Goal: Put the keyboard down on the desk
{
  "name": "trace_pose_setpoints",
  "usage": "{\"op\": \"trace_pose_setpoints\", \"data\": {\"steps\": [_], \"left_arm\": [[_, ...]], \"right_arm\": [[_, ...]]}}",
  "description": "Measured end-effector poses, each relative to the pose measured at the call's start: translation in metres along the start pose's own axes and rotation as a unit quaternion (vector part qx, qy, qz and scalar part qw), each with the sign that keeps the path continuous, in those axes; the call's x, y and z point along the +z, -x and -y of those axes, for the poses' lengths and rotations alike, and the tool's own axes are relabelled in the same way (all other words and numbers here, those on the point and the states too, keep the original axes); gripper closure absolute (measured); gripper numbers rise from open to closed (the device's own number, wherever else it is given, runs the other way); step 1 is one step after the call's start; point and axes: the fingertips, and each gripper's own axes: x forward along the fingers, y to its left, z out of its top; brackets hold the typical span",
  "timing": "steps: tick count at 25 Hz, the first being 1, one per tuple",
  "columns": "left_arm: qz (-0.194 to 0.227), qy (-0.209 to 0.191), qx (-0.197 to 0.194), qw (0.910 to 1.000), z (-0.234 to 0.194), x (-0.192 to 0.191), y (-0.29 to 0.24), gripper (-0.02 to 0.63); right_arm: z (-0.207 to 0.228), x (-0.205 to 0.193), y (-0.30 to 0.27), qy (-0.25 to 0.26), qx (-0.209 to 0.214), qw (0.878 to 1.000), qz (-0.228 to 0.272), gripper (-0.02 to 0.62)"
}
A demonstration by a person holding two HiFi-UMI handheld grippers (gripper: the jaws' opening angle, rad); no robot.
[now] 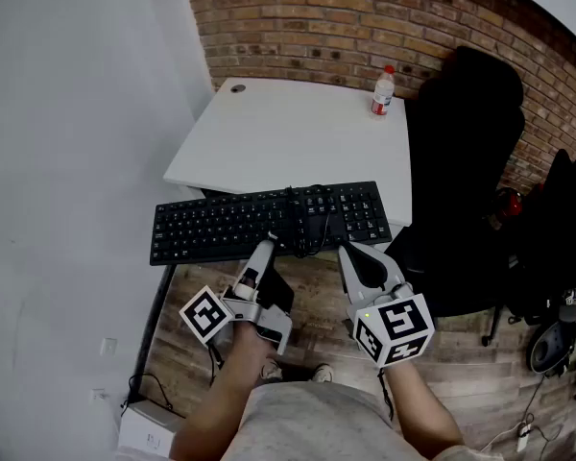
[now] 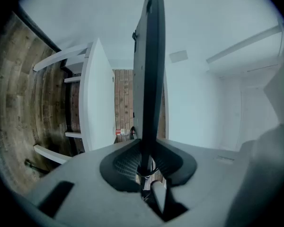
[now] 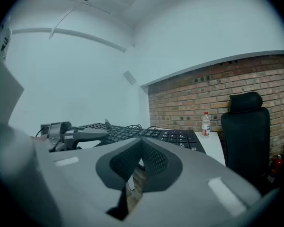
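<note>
The black keyboard (image 1: 221,227) lies level across the near edge of the white desk (image 1: 288,133) (its cable (image 1: 310,225) heaped on the keys). The left gripper (image 1: 266,249) pinches its near rim. The right gripper (image 1: 349,254) sits just beside that rim, its fingers pressed together on nothing.

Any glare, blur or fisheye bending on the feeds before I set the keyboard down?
Head view: even light, sharp, no glare on the white desk; the brick wall bows at the edges. Left gripper view: heavy fisheye, dark corners, the keyboard a backlit edge-on silhouette. Right gripper view: bluish cast, close foreground soft, bottle clear.
</note>
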Motion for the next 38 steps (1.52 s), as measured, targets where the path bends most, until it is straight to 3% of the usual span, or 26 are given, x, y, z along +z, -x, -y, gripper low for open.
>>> {"op": "trace_pose_setpoints", "data": {"steps": [10,20,28,38], "left_arm": [[0.006,-0.007,0.002,1.0,-0.012,-0.03,-0.004,0.529],[0.016,-0.009,0.002,0.9998,-0.018,-0.026,-0.016,0.529],[0.016,-0.003,0.002,0.9999,-0.029,0.01,-0.044,0.531],[0.007,0.012,0.007,0.9999,-0.051,0.095,-0.099,0.531]], "right_arm": [[0.024,-0.009,0.022,-0.005,0.008,1.0,0.013,0.589],[0.034,-0.012,0.009,-0.005,0.017,1.0,0.01,0.589],[0.039,-0.007,-0.038,-0.006,0.019,1.0,0.0,0.589],[0.041,0.007,-0.139,-0.002,0.009,1.0,-0.016,0.589]]}}
